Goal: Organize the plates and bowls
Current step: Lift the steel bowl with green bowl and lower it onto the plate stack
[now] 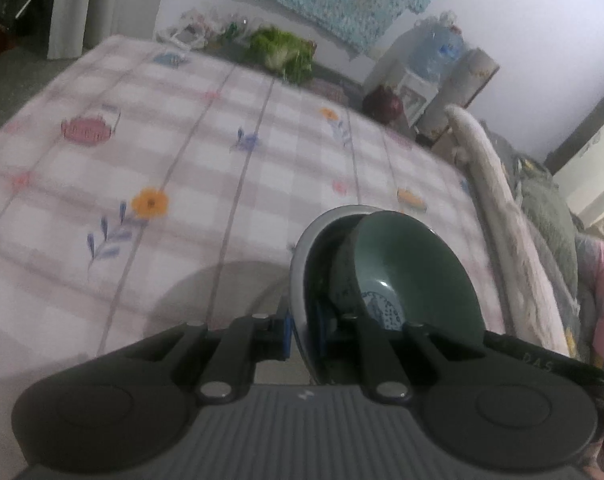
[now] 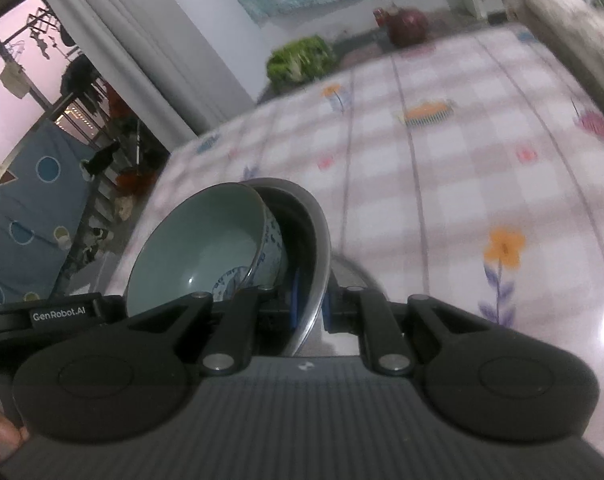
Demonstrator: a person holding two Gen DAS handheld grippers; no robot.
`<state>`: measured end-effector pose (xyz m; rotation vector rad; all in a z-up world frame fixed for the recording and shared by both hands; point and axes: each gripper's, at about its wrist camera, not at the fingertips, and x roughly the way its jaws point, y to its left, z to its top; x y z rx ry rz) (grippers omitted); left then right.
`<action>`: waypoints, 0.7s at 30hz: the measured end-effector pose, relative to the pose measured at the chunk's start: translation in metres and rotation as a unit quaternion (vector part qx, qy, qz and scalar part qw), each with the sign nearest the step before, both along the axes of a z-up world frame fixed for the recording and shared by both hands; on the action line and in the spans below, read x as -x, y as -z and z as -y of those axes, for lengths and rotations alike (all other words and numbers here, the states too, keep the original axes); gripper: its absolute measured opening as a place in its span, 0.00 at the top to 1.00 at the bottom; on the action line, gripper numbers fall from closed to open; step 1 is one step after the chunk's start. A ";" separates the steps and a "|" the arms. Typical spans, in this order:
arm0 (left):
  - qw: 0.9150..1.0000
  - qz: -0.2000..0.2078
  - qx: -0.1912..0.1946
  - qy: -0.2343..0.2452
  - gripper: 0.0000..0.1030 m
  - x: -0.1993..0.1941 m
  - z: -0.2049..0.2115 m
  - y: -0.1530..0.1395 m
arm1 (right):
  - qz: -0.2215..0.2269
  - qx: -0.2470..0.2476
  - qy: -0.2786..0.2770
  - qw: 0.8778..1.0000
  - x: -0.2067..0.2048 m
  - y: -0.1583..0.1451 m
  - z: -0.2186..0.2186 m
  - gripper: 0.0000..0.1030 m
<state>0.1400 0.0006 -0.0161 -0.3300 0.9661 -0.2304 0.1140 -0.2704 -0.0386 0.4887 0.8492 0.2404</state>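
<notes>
A steel bowl (image 1: 302,264) with a green-glazed, blue-patterned ceramic bowl (image 1: 413,272) nested inside hangs above the checked tablecloth (image 1: 182,152). My left gripper (image 1: 303,332) is shut on the steel bowl's rim, its blue pads either side of the thin wall. In the right wrist view the same steel bowl (image 2: 315,236) and ceramic bowl (image 2: 198,248) appear, and my right gripper (image 2: 311,308) is shut on the opposite rim. The other gripper's black body (image 2: 58,316) shows at the left edge there.
A leafy green cabbage (image 1: 282,50) and a dark red pot (image 1: 381,102) lie beyond the table's far edge. A water bottle (image 1: 441,46) stands on a white dispenser. A pale towel-covered rail (image 1: 497,184) and bedding run along the right side.
</notes>
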 end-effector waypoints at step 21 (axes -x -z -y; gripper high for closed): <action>0.999 -0.015 -0.039 0.030 0.83 0.028 -0.004 0.020 | -0.023 0.004 -0.001 1.000 0.027 0.038 -0.006 0.89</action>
